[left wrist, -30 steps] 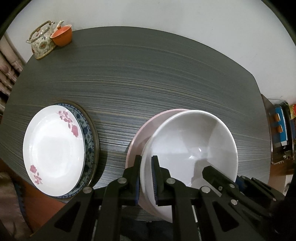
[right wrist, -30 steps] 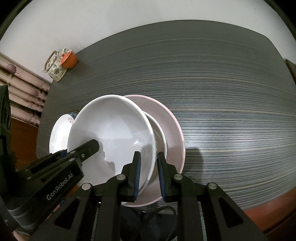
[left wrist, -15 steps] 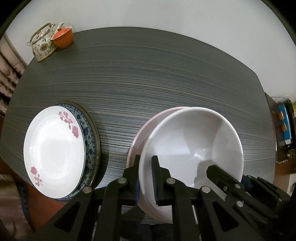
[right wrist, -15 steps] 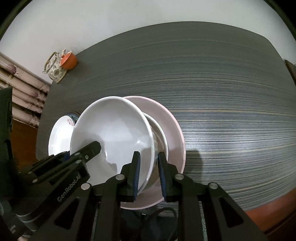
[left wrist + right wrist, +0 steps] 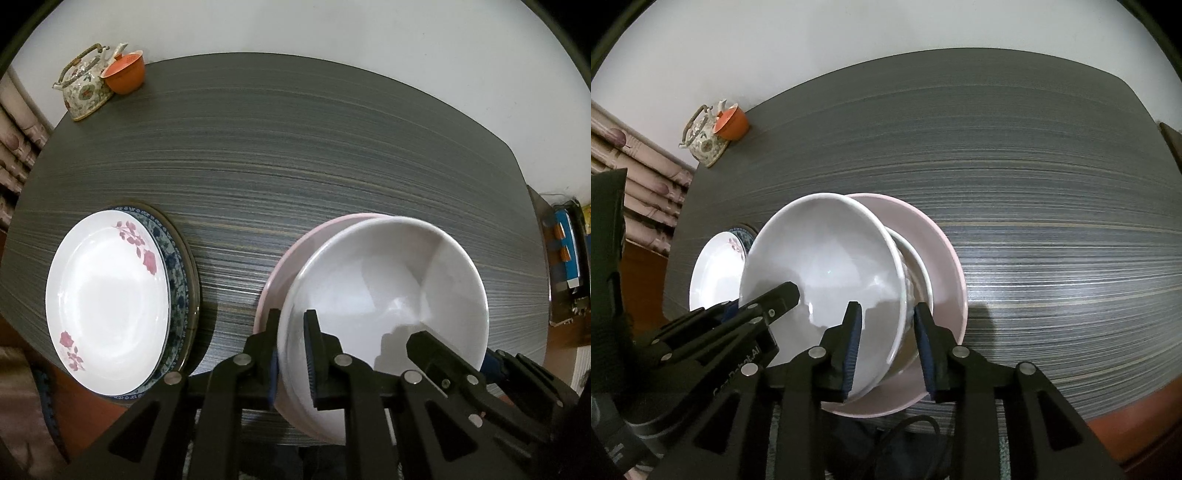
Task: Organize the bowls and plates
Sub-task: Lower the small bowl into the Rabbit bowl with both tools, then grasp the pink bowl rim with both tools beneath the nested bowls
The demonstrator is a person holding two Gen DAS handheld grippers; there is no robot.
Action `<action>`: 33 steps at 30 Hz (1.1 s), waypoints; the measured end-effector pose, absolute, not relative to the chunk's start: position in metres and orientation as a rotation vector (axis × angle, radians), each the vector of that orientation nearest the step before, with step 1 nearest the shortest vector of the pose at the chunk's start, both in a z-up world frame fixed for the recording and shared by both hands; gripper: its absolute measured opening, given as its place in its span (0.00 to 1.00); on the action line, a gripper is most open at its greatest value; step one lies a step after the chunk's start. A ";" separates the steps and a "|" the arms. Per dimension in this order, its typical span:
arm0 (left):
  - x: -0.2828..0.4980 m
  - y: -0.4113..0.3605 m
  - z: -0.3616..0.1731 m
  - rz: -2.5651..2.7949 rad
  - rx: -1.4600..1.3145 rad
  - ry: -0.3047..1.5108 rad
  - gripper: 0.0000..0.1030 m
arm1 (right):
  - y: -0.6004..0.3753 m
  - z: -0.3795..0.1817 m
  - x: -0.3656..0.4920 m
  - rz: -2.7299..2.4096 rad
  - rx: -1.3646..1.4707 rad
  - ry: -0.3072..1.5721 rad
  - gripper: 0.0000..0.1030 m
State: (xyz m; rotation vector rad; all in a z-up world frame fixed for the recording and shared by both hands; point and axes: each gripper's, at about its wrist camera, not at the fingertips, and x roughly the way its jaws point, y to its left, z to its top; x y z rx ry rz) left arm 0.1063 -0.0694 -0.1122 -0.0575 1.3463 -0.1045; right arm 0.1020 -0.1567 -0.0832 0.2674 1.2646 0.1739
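The left gripper (image 5: pixel 291 354) is clamping the near rim of a glossy white bowl (image 5: pixel 384 295); the right gripper (image 5: pixel 886 343), jaws just widening, is straddling the opposite rim without pressing. The bowl is nesting in a smaller bowl (image 5: pixel 916 266) on a round pink plate (image 5: pixel 942 251). Beyond, stacked floral plates (image 5: pixel 107 306) are lying on the streaked grey table (image 5: pixel 295 147).
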 end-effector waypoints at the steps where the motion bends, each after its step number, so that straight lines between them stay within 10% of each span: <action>1: 0.106 -0.069 -0.111 -0.106 -0.058 1.341 0.13 | -0.157 -0.082 0.102 0.172 0.267 1.262 0.30; 33: 0.104 -0.003 -0.079 -0.162 -0.294 1.289 0.26 | -0.192 -0.059 0.088 0.177 0.371 1.194 0.37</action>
